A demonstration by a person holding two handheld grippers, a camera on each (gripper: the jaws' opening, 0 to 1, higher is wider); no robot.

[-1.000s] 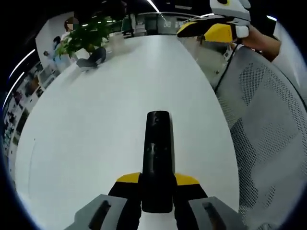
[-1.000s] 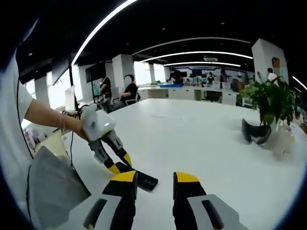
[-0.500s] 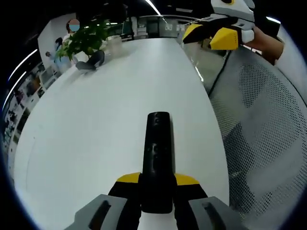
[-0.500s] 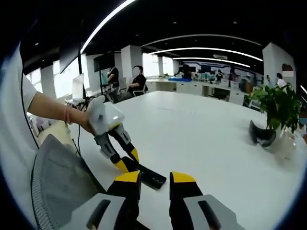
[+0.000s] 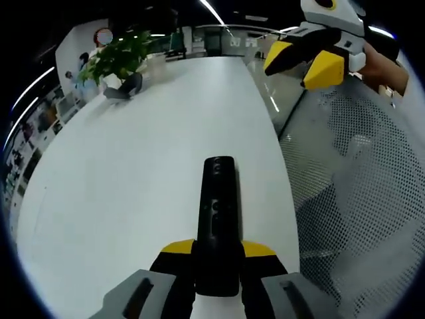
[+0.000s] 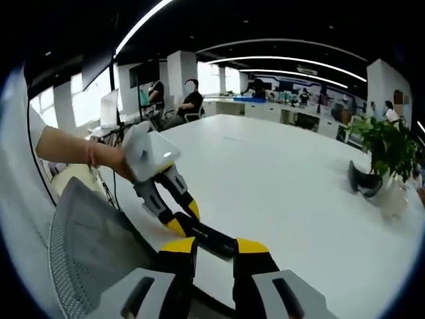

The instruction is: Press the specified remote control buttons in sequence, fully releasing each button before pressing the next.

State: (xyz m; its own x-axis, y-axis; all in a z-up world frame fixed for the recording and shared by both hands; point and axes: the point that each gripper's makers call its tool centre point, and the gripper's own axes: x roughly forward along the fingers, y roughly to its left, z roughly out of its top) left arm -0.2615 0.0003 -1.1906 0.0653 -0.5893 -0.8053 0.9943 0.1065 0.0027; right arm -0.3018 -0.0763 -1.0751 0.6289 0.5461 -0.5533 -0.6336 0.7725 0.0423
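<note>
Right now your left gripper (image 5: 218, 256) is clamped on the near end of the black remote control (image 5: 218, 212), its yellow-tipped jaws pressed against both sides of the body so the remote juts forward over the white table (image 5: 133, 166) with the button face turned up toward the camera. In the right gripper view that same left gripper (image 6: 180, 222) comes in from the left, held in your hand (image 6: 116, 161), with the remote control (image 6: 212, 238) lying close to the table surface just ahead of your right gripper (image 6: 214, 247). That right gripper has its jaws set narrow, with only a slim gap between the yellow tips and nothing held; in the left gripper view it hangs high on the right (image 5: 312, 58), well apart from the buttons. So the step in hand looks like the approach to a press: the remote is steadied, but no tip is on a button yet. Your next move calls for bringing one right tip down squarely onto the wanted button, pressing, then lifting fully clear before going to another. Keep the left hold steady so the remote does not pivot. Out beyond, a mesh chair back (image 5: 358, 199) sits by the table edge, and a potted plant (image 6: 385, 149) stands in its pale pot at the far side.
</note>
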